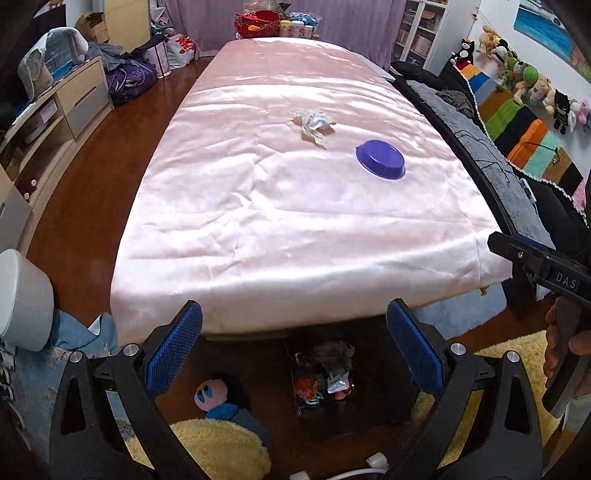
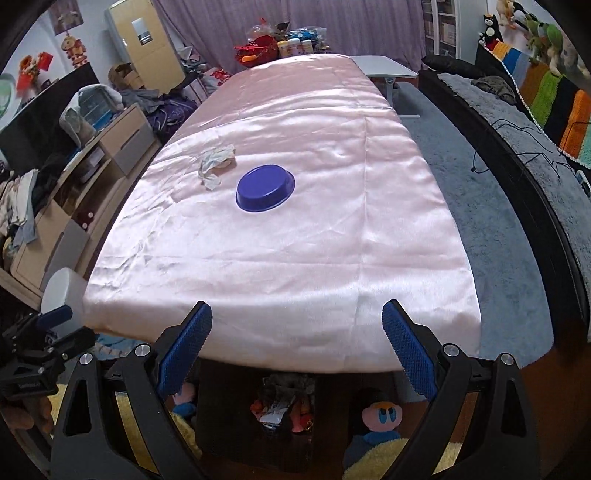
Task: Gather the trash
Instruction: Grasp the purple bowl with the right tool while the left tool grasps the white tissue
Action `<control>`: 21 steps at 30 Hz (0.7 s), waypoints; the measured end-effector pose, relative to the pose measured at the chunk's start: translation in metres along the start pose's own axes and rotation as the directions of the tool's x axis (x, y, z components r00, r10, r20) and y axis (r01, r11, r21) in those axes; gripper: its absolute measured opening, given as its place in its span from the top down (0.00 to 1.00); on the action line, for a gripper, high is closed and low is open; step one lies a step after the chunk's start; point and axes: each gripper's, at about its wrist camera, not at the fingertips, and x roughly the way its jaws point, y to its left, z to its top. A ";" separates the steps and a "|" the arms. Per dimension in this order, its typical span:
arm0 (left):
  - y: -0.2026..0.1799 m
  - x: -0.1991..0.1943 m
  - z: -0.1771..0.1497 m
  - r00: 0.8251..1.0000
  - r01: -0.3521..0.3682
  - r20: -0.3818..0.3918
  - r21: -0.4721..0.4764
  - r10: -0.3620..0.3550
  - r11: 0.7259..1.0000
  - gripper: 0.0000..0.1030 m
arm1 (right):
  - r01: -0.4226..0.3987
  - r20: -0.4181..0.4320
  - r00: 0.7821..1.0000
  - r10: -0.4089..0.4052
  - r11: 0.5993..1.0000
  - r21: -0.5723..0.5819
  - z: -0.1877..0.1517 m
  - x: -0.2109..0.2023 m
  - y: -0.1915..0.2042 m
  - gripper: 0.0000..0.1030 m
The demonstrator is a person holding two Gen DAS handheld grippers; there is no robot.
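A crumpled white paper wad (image 1: pixel 314 125) (image 2: pixel 218 162) lies mid-table on the pink cloth (image 1: pixel 280 221) (image 2: pixel 295 251). Beside it sits a purple bowl (image 1: pixel 380 159) (image 2: pixel 265 188), upside down. Under the table's near edge stands a dark bin (image 1: pixel 373 406) (image 2: pixel 236 435) holding wrappers (image 1: pixel 332 373) (image 2: pixel 280 402). My left gripper (image 1: pixel 294 321) hangs open and empty above the bin, short of the table edge. My right gripper (image 2: pixel 297 314) is likewise open and empty; it also shows at the right edge of the left wrist view (image 1: pixel 539 266).
A pink plush doll (image 1: pixel 210 397) (image 2: pixel 382 413) lies on a yellow fluffy rug (image 1: pixel 207 443) by the bin. A white stool (image 1: pixel 22 299) stands left of the table, a dark sofa (image 1: pixel 480 147) along the right. Red baskets and jars (image 1: pixel 273 22) crowd the far end.
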 end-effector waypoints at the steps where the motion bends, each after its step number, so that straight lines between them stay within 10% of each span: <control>1: 0.001 0.002 0.007 1.000 -0.003 -0.001 0.005 0.003 1.000 0.08 | -0.001 -0.001 1.000 0.001 1.000 -0.006 0.005 0.003 0.002 0.09; 21: 0.002 0.072 0.126 1.000 -0.028 0.008 0.062 0.028 0.998 0.08 | -0.005 -0.067 0.998 -0.001 0.996 -0.089 0.064 0.104 0.033 0.09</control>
